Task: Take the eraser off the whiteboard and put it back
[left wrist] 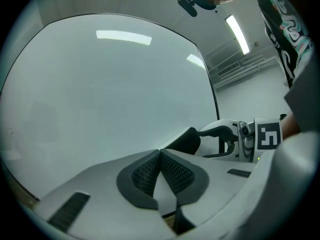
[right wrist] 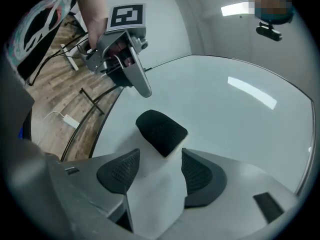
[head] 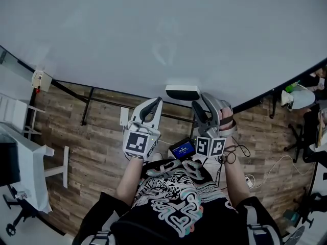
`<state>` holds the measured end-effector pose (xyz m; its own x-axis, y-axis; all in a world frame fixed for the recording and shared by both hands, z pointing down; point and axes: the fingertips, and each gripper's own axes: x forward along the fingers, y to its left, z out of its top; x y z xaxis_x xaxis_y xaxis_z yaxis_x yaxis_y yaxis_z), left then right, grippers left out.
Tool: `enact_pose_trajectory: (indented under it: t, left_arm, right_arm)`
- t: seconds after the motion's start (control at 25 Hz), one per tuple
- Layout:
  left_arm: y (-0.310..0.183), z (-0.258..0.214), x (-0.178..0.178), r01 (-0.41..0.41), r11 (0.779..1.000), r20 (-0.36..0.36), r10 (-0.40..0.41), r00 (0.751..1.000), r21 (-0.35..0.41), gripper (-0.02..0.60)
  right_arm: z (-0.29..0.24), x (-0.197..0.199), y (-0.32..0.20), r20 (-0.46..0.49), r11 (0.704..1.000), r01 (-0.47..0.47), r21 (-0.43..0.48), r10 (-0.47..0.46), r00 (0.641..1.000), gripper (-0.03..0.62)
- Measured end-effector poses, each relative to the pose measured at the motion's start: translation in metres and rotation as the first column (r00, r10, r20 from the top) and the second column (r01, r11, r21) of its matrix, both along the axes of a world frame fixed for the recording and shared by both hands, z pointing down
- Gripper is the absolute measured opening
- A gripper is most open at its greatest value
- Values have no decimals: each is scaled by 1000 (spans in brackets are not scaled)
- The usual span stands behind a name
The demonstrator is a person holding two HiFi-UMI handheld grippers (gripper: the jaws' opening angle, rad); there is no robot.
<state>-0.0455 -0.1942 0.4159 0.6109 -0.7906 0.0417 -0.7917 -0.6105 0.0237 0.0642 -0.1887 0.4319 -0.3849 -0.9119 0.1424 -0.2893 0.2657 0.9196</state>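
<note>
The eraser sits on the whiteboard near its lower edge, a white block in the head view. Seen from the right gripper view, the eraser is black-backed and lies flat on the board just beyond my right gripper. That gripper's jaws stand open and its pads touch nothing. My right gripper is beside the eraser's right end. My left gripper hovers at the eraser's left end, pads shut together and empty. The left gripper view shows the eraser ahead, with the right gripper behind it.
The whiteboard's black stand bars cross the wooden floor below the board. A white piece of furniture stands at the left. Cables and an office chair are at the right. A small blue-screened device hangs at the person's chest.
</note>
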Motion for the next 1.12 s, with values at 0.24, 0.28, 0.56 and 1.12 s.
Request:
enact_pose_trajectory:
  t: [0.24, 0.28, 0.56, 1.12]
  left_arm:
    - [-1, 1, -1, 9, 1000, -1, -9, 1000, -3, 21]
    - [-2, 1, -1, 9, 1000, -2, -9, 1000, -2, 21]
    - [-3, 3, -4, 18, 1000, -3, -18, 1000, -3, 21]
    - [-7, 6, -9, 33, 999, 3, -33, 999, -8, 21]
  right_arm:
    - [-2, -8, -2, -69, 998, 24, 53, -20, 997, 268]
    - [-1, -7, -4, -86, 998, 17, 58, -12, 996, 285]
    - [-5, -13, -9, -191, 986, 49, 159, -18, 981, 347]
    - [-4, -31, -21, -270, 970, 123, 211, -63, 961, 391]
